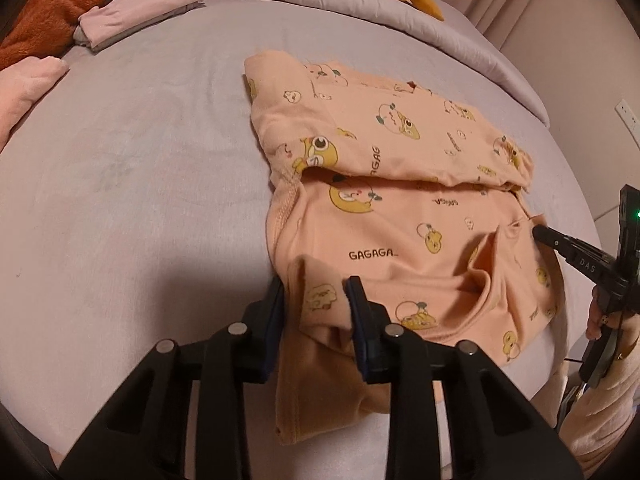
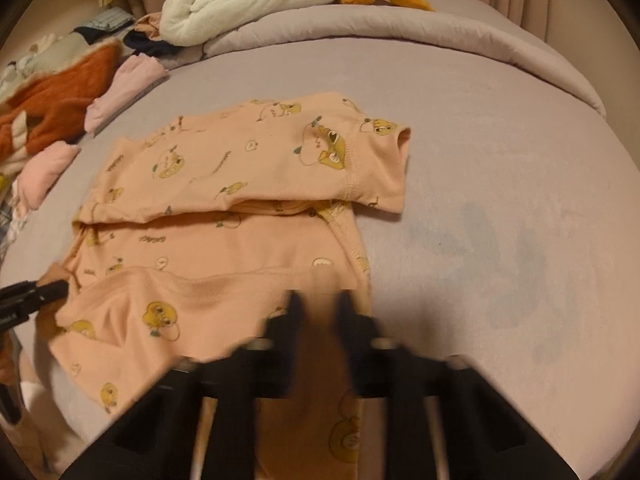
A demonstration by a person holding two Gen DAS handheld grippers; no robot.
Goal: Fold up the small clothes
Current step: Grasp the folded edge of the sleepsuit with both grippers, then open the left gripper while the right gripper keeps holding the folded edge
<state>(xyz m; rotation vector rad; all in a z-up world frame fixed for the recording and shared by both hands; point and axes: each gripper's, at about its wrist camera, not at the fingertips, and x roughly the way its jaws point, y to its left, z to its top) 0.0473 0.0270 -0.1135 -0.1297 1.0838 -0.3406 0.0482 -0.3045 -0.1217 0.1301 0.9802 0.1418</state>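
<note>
A peach cotton shirt printed with yellow cartoon ducks (image 1: 400,208) is spread on the lilac bedsheet (image 1: 140,160) (partly folded); its near hem is clamped by the left gripper (image 1: 316,300) and right gripper (image 2: 318,304).

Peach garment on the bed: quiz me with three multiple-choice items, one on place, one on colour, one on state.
1. Where do the folded pink clothes lie relative to the peach garment in the left wrist view?
A. upper left
B. lower right
C. on top of it

2. What colour is the cartoon print?
A. blue
B. yellow
C. purple

3. What is the left gripper doing?
A. hanging open above bare sheet
B. closed on garment fabric
C. holding a plush toy

Key: A, they lie at the far left of the bed; B, the characters are yellow; B, a fold of peach fabric sits between its fingers.
</note>
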